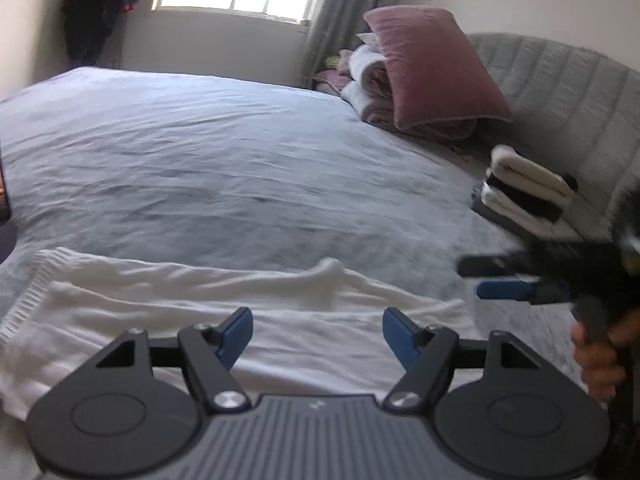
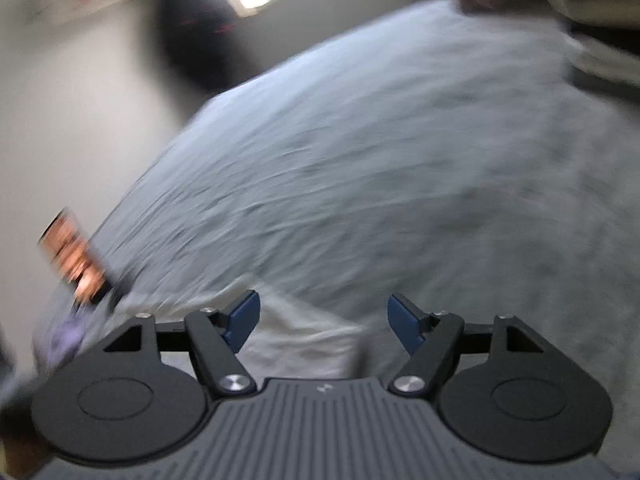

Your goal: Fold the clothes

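Jaws: left gripper point(image 1: 318, 334) and right gripper point(image 2: 324, 320) both released, empty | sweater point(image 1: 224, 312) lay part-folded on bed point(image 1: 224, 168) below me | stack point(image 1: 524, 190) done by headboard | final folds left

A white knitted garment point(image 1: 224, 304) lies spread flat on the grey bed sheet point(image 1: 224, 160), near the bed's front edge — ribbed hem at its left end, soft creases across its body. One fold of cloth rises in a small peak along its far edge. In the blurred right wrist view, only a pale corner of it point(image 2: 308, 340) shows on the sheet.
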Demonstrator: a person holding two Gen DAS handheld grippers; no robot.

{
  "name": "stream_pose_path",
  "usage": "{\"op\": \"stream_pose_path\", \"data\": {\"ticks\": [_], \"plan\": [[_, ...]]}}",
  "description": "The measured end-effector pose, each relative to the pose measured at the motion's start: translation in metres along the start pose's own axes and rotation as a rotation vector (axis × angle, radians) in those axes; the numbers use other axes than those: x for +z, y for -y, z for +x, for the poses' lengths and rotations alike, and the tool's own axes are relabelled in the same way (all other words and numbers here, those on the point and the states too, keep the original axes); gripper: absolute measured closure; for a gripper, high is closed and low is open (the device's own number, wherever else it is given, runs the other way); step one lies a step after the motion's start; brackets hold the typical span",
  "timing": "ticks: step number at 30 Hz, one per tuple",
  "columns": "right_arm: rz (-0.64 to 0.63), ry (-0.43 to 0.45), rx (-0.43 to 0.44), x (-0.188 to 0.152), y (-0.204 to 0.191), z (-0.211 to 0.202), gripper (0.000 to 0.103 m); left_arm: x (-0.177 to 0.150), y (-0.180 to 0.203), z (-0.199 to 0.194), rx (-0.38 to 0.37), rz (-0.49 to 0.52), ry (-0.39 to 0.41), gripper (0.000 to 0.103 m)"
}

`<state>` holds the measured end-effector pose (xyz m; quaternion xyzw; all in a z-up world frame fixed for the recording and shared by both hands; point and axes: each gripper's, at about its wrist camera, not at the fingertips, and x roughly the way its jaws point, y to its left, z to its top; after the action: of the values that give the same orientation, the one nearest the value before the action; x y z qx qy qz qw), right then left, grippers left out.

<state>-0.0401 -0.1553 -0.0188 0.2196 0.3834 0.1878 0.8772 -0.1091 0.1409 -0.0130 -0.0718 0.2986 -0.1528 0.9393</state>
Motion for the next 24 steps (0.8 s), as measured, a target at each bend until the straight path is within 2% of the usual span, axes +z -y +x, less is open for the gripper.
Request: {"op": "stream_pose_path", "data": {"ticks": [2,4,7,9,11,17,20,21,24], "plan": [[0.08,-0.042,-0.002,0.005,0.012,0.004,0.038,-0.006,0.015,-0.002,-0.02,0.013,0.005,0.031],[0.125,-0.083,0.0,0.007,0.018,0.006,0.039,-0.012,0.031,-0.002,-0.043,0.016,0.01,0.031],[0.206,-0.131,0.03,0.005,0.027,0.007,0.044,-0.023,0.051,-0.003,-0.064,0.021,0.004,0.031],[0.265,-0.167,0.063,0.003,0.031,0.009,0.056,-0.03,0.063,-0.001,-0.062,0.022,-0.009,0.031],[0.298,-0.212,0.106,-0.001,0.031,0.012,0.062,-0.037,0.077,-0.002,-0.067,0.02,-0.015,0.032],[0.335,-0.258,0.133,-0.009,0.034,0.011,0.064,-0.053,0.114,-0.01,-0.055,0.067,-0.016,0.034],[0.346,-0.272,0.144,-0.012,0.039,0.008,0.067,-0.06,0.124,-0.009,-0.053,0.069,-0.04,0.05],[0.34,-0.278,0.15,-0.013,0.039,0.008,0.064,-0.063,0.127,-0.007,-0.038,0.076,-0.057,0.061],[0.315,-0.292,0.167,-0.018,0.038,0.007,0.063,-0.072,0.132,-0.004,0.02,0.111,-0.078,0.064]]}}
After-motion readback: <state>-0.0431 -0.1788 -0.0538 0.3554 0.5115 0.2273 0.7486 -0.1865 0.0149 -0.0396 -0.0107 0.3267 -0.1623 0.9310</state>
